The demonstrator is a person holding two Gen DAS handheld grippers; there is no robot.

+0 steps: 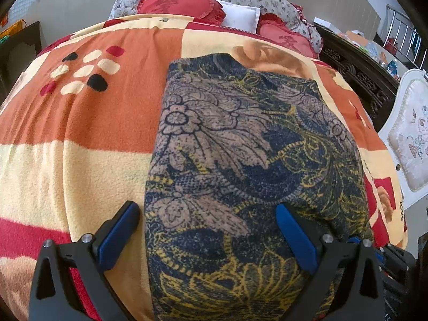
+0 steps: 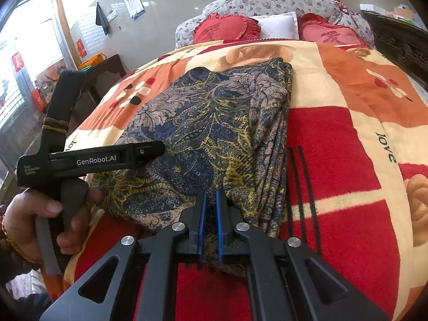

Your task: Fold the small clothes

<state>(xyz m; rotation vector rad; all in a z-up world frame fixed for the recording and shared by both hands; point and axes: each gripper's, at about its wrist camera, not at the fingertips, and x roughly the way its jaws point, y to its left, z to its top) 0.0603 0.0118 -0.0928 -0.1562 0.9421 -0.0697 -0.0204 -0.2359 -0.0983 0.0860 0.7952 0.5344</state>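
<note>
A folded garment (image 1: 240, 147) in dark blue, tan and yellow floral print lies on the bed's orange, cream and red blanket (image 1: 80, 123). My left gripper (image 1: 207, 222) is open and straddles the garment's left edge near its front end. One blue pad (image 1: 117, 238) is over the blanket and the other over the cloth. In the right wrist view the same garment (image 2: 208, 123) stretches away from me. My right gripper (image 2: 211, 208) is shut on its near edge, with cloth pinched between the blue pads. The left gripper (image 2: 157, 148) shows side-on at the garment's left edge, held by a hand (image 2: 34, 214).
Red heart cushions (image 2: 224, 28) and a white pillow (image 2: 278, 25) lie at the head of the bed. A dark carved bed frame (image 1: 355, 72) and a white padded chair (image 1: 412, 133) stand to the right. A dark side table (image 2: 107, 72) stands left. Two thin black lines (image 2: 302, 200) cross the blanket beside the garment.
</note>
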